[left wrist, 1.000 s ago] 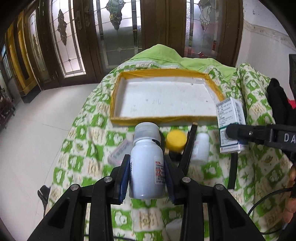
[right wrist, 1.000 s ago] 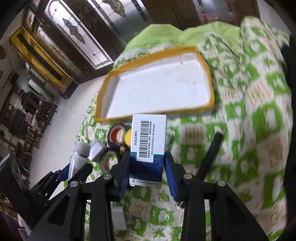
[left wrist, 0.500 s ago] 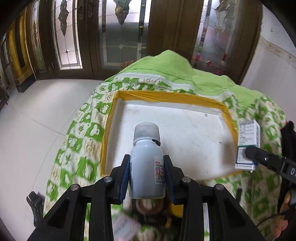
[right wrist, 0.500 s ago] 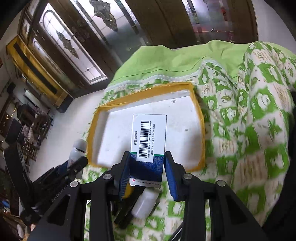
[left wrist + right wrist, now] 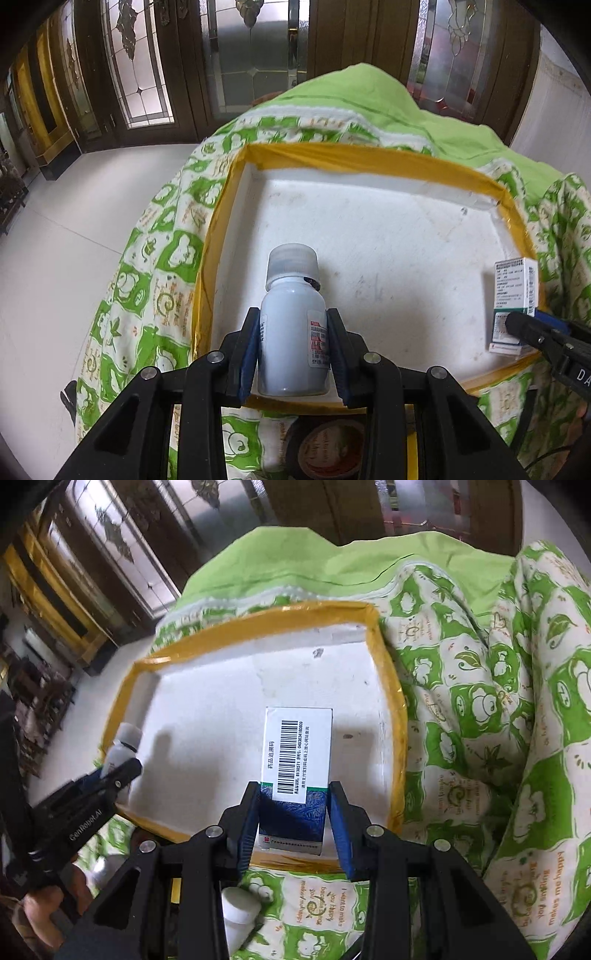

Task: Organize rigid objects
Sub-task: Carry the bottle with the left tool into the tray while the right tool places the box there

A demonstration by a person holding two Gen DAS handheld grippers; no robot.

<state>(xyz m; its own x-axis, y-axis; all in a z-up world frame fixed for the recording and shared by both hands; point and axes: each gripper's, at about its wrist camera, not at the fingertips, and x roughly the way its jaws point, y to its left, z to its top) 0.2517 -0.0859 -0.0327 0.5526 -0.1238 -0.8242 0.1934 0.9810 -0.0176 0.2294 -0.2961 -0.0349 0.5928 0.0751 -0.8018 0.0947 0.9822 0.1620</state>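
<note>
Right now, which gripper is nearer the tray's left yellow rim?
Left. The left gripper, holding the white bottle, is just inside that rim; the right gripper, holding the box, is near the opposite side.

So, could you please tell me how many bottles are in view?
2: one bottle held in the left tongs over the tray, one white bottle on the cloth below the right tongs. Others may be hidden.

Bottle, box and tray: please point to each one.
bottle [image 5: 291, 328], left wrist view, on its body
box [image 5: 297, 753], right wrist view, on its barcode label
tray [image 5: 332, 157], left wrist view, on its far yellow rim
</note>
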